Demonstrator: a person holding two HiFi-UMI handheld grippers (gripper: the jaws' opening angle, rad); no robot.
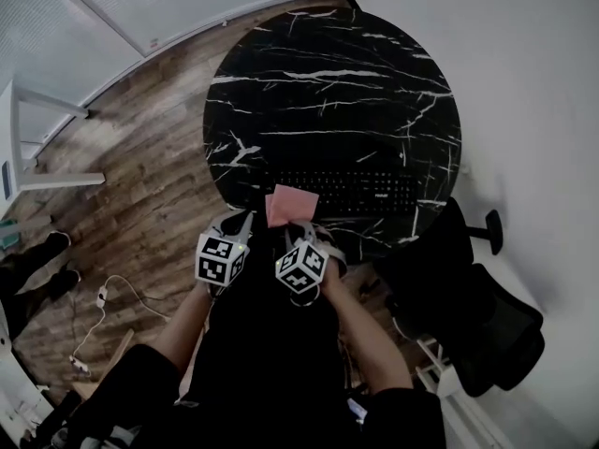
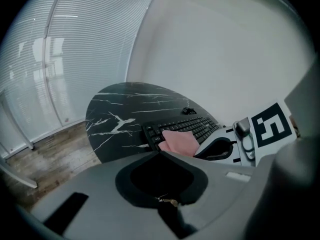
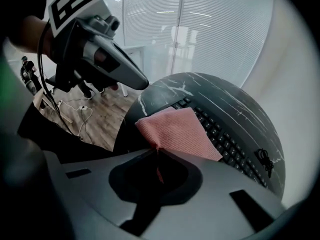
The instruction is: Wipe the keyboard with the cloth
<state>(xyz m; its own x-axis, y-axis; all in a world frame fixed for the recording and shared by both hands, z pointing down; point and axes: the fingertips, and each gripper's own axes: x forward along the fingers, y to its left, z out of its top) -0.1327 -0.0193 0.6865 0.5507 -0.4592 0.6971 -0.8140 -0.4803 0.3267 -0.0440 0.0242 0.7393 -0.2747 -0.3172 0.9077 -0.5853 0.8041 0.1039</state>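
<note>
A black keyboard (image 1: pixel 365 193) lies along the near edge of the round black marble table (image 1: pixel 328 82). A pink cloth (image 1: pixel 288 204) hangs over the keyboard's left end, and my right gripper (image 1: pixel 298 227) is shut on its near corner. In the right gripper view the cloth (image 3: pixel 180 131) spreads from the closed jaws (image 3: pixel 159 150) across the keys (image 3: pixel 225 144). My left gripper (image 1: pixel 241 223) hovers just left of it, off the table's rim, shut with nothing in it. From the left gripper view, cloth (image 2: pixel 179 141) and keyboard (image 2: pixel 192 126) lie ahead to the right.
A small black object (image 3: pixel 265 159) rests on the table beyond the keyboard's far end. A black office chair (image 1: pixel 477 316) stands at the right. White cables (image 1: pixel 103 297) trail over the wooden floor at the left, near a white piece of furniture (image 1: pixel 28 138).
</note>
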